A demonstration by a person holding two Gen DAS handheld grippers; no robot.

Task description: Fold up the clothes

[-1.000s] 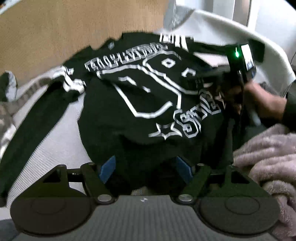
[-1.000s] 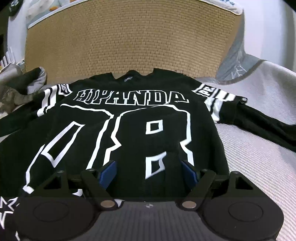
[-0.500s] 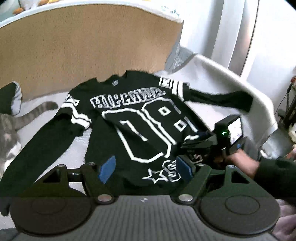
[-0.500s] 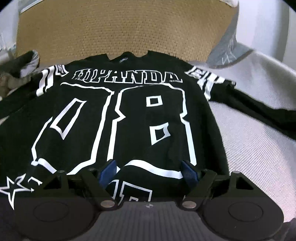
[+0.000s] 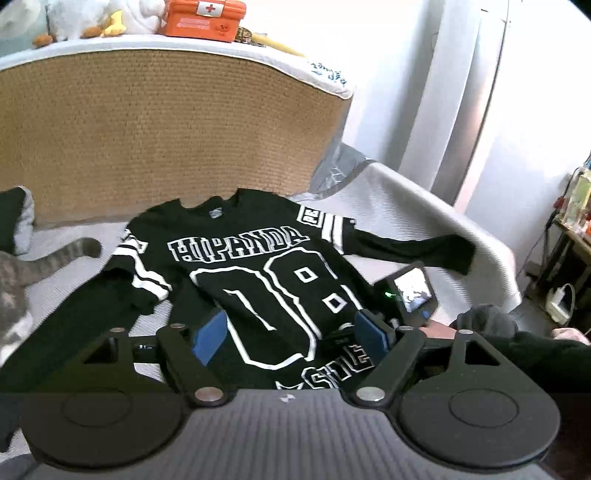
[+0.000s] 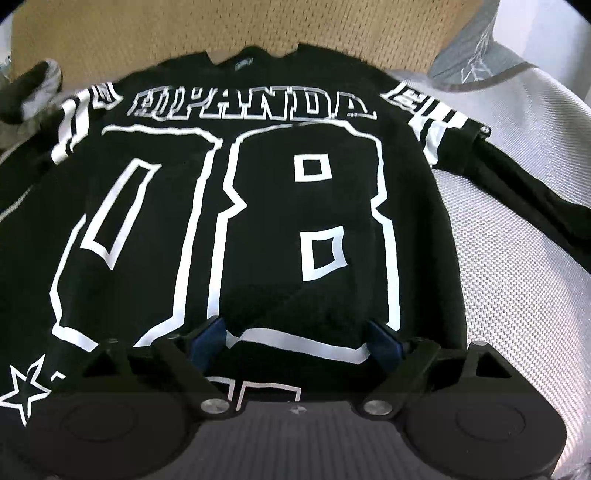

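Observation:
A black long-sleeved shirt (image 5: pixel 258 280) with white "HIPANDA" and "08" print lies flat on the pale bed cover (image 5: pixel 406 206). Its collar faces the headboard and both sleeves are spread out. My left gripper (image 5: pixel 291 338) hovers above the shirt's lower part. Its jaws are opening, with nothing pinched between the blue pads. My right gripper (image 6: pixel 295 339) points steeply down over the shirt (image 6: pixel 258 206) near the bottom of the "8". Its jaws are opening too, and the cloth lies under them without either pad pressing on it. In the left wrist view, the right tool's small screen (image 5: pixel 412 291) shows at the shirt's right side.
A woven headboard (image 5: pixel 166 129) stands behind the shirt, with an orange first-aid box (image 5: pixel 205 16) and plush toys on its ledge. A grey striped cat (image 5: pixel 22 280) sits at the left beside a dark garment (image 5: pixel 14 221). A person's dark sleeve (image 5: pixel 517 350) comes in from the right.
The left view has risen and tipped up, and the shirt now lies flat and farther off. The right view has tilted down onto the shirt's lower half. Both pairs of jaws stand slightly wider.

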